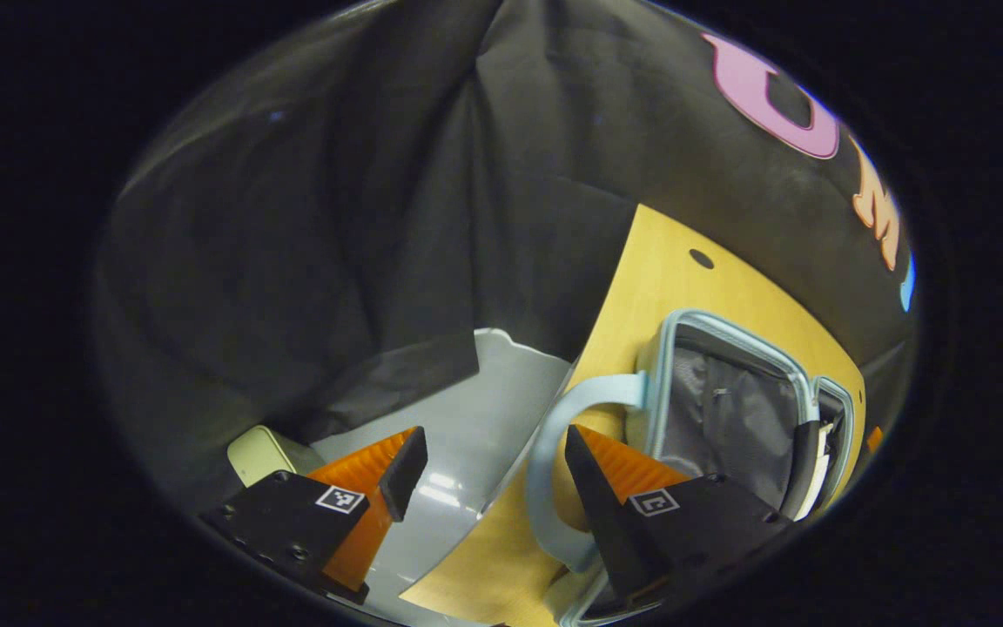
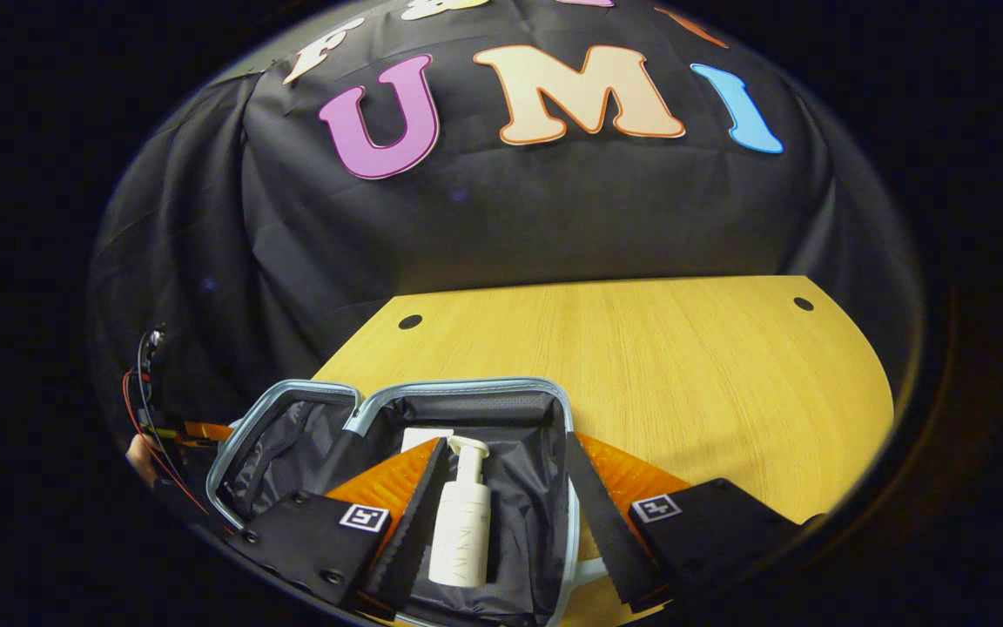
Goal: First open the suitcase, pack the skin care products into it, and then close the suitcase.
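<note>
We judge the rigid, slippery white plastic pump bottle [image 2: 460,521], lying in the open pale-blue suitcase [image 2: 397,396] at six o'clock between our right gripper [image 2: 501,514]'s parted fingers, best gripped mid-body, while our left gripper [image 1: 486,479] gapes empty.

Black cloth wall [image 2: 510,218] behind wooden table [image 2: 684,366] — grey floor [image 1: 475,435] beside table edge.

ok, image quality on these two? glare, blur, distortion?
Left gripper view: strong fisheye bend along the wooden table edge, glare streaks on the grey floor, the open suitcase dim and soft near the rim. Right gripper view: even light, the white pump bottle sharp between the fingers, table curved, suitcase lining dark.
</note>
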Demonstrator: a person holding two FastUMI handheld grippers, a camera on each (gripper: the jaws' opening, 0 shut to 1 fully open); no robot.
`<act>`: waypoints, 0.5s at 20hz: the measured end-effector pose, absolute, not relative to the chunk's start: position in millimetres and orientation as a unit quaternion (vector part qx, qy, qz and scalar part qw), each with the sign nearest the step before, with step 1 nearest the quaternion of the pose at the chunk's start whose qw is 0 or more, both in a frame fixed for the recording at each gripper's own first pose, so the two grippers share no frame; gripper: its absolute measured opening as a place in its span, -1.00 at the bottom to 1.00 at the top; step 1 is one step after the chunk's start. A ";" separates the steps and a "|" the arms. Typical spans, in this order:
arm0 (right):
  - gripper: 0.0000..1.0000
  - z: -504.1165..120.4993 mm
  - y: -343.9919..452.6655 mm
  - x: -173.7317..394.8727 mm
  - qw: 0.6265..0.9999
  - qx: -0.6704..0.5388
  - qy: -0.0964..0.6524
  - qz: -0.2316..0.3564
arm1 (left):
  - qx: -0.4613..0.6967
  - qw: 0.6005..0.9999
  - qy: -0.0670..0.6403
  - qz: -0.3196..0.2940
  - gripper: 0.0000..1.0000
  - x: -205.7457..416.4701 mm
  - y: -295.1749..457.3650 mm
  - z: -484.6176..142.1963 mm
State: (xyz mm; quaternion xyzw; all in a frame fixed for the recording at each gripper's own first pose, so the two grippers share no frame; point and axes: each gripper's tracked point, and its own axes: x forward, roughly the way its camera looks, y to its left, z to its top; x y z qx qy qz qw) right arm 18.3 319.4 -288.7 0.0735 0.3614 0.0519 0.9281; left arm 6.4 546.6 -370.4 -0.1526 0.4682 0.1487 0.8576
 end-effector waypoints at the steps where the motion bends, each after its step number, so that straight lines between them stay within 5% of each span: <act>1: 0.70 -285.8 317.3 19.1 0.929 0.073 0.359 0.049 | -0.161 0.852 0.476 0.147 0.87 6.5 544.6 -379.9; 8: 0.71 -272.8 309.1 16.2 0.934 0.058 0.347 0.056 | -0.165 0.855 0.483 0.095 -0.79 13.3 524.8 -375.6; 10: 0.70 -270.1 310.6 15.1 0.936 0.052 0.341 0.069 | -0.151 0.862 0.477 0.085 -0.92 14.7 515.5 -357.4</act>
